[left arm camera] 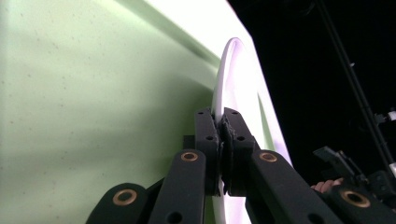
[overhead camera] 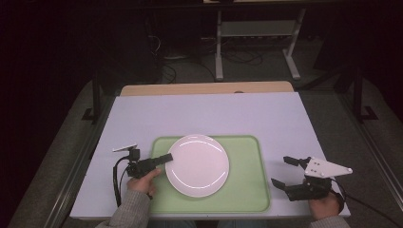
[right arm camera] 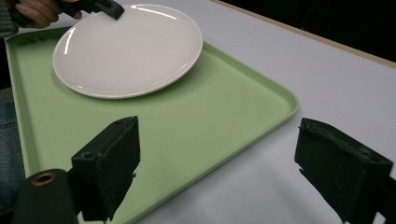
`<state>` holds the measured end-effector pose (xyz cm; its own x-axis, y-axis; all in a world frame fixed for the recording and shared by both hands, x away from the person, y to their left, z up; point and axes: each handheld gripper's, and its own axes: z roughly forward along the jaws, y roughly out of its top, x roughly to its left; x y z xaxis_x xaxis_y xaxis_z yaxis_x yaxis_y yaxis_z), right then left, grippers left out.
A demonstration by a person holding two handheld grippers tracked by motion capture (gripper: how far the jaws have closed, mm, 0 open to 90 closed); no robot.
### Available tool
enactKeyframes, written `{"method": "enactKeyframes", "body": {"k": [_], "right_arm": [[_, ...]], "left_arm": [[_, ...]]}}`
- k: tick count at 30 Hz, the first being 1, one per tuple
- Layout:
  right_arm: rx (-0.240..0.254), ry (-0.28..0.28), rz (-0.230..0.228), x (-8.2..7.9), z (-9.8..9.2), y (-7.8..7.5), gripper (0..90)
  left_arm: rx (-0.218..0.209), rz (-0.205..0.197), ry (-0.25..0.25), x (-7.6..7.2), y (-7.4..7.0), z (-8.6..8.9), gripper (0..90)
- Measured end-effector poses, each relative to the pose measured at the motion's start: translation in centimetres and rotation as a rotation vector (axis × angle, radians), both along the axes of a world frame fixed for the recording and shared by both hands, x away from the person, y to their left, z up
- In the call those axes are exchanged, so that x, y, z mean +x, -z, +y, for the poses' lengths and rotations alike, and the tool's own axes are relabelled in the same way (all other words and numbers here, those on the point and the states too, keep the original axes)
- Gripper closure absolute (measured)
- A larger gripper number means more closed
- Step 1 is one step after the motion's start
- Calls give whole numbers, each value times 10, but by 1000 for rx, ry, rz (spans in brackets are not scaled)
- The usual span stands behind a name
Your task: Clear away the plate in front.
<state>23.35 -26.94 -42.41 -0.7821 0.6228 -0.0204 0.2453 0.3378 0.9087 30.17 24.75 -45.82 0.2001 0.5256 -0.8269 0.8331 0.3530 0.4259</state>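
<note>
A round white plate [overhead camera: 198, 165] lies on a pale green tray [overhead camera: 244, 166] in the middle of the white table. My left gripper [overhead camera: 167, 157] comes in from the plate's left side and is shut on its rim. In the left gripper view the two black jaws pinch the thin edge of the plate [left arm camera: 236, 79] between them, over the tray [left arm camera: 93, 102]. My right gripper [overhead camera: 280, 172] rests on the table just right of the tray, jaws wide open with nothing between them. The right gripper view looks across the tray [right arm camera: 196, 121] to the plate [right arm camera: 128, 49].
The white table top [overhead camera: 214, 111] ends in a wooden strip at the far edge. Beyond it stand a metal frame and cables on a dark floor. Bare table surface lies behind the tray and to either side.
</note>
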Motion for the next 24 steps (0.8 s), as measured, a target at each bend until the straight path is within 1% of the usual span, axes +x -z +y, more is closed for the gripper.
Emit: {"method": "enactKeyframes", "body": {"k": [2,5,8,12,17,24], "right_arm": [[0,-1,0,0,0,0,134],[-1,-2,0,0,0,0,134],[-1,-4,-1,-1,0,0,134],[0,-4,1,-1,0,0,134],[-2,-5,2,-1,1,0,134],[-3,-4,7,0,1,0,134]], "left_arm": [[4,2,0,0,0,0,867],[25,-1,0,0,-2,-1,869],[36,3,-6,0,-2,-2,869],[32,7,-18,-1,-1,-3,868],[32,3,-19,-3,-3,-4,864],[50,8,-22,-2,-2,-5,862]]}}
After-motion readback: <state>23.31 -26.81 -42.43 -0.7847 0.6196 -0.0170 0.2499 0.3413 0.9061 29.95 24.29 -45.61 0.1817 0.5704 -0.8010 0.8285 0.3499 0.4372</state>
